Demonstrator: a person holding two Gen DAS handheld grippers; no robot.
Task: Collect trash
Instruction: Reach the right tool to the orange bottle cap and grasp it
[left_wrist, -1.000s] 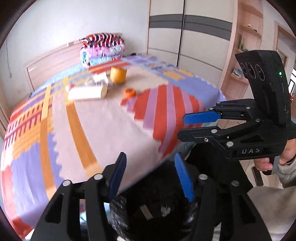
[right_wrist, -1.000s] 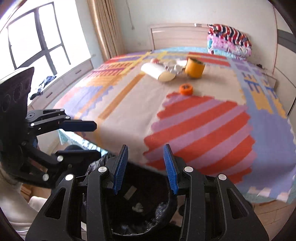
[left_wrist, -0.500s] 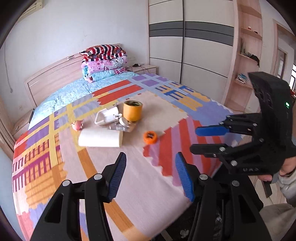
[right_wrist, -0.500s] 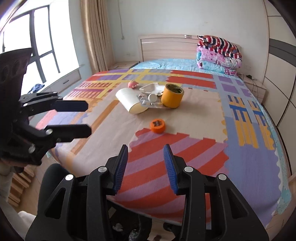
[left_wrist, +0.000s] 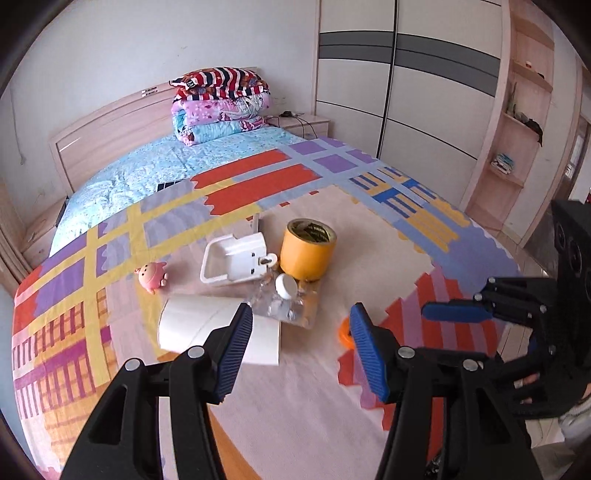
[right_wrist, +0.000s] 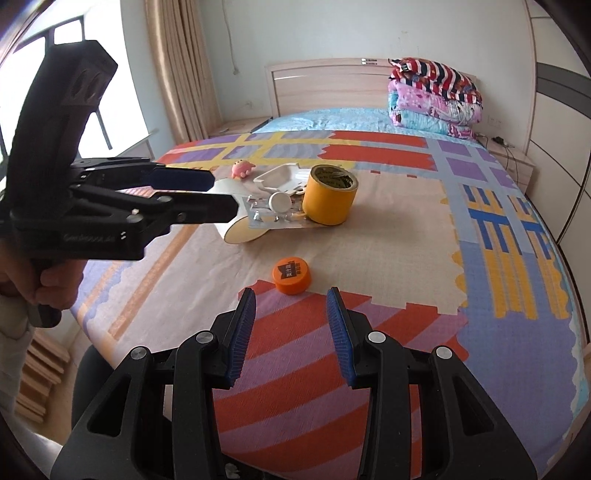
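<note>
Blue pads: the right tool (right_wrist: 291, 332) hangs over the near edge of the bed (right_wrist: 388, 236) with its jaws spread and nothing between them.
Left tool (left_wrist: 301, 345): jaws apart as well, holding nothing, above the bed's near part; in the right wrist view it juts in from the left, held in a hand (right_wrist: 40, 284).
Orange cap (right_wrist: 291, 275): lies flat on the bedspread just beyond the right tool's fingertips, apart from the other things; in the left wrist view it is half hidden behind the left tool's right finger.
White paper roll (left_wrist: 195, 326): lies on its side on the bedspread, partly behind the left tool's left finger.
Crushed clear bottle (left_wrist: 286, 304): lies with its white cap up, touching the paper roll and just in front of the tape.
Yellow tape roll (left_wrist: 307, 249): stands on end just beside the bottle.
White plastic tray (left_wrist: 234, 260): rests to the left of the tape roll, touching the bottle heap.
Pink toy (left_wrist: 152, 277): sits alone, left of the tray.
Folded quilts (left_wrist: 221, 105): stacked at the headboard (left_wrist: 110, 136), well apart from the clutter.
Wardrobe (left_wrist: 406, 81): stands beyond the bed's right side.
</note>
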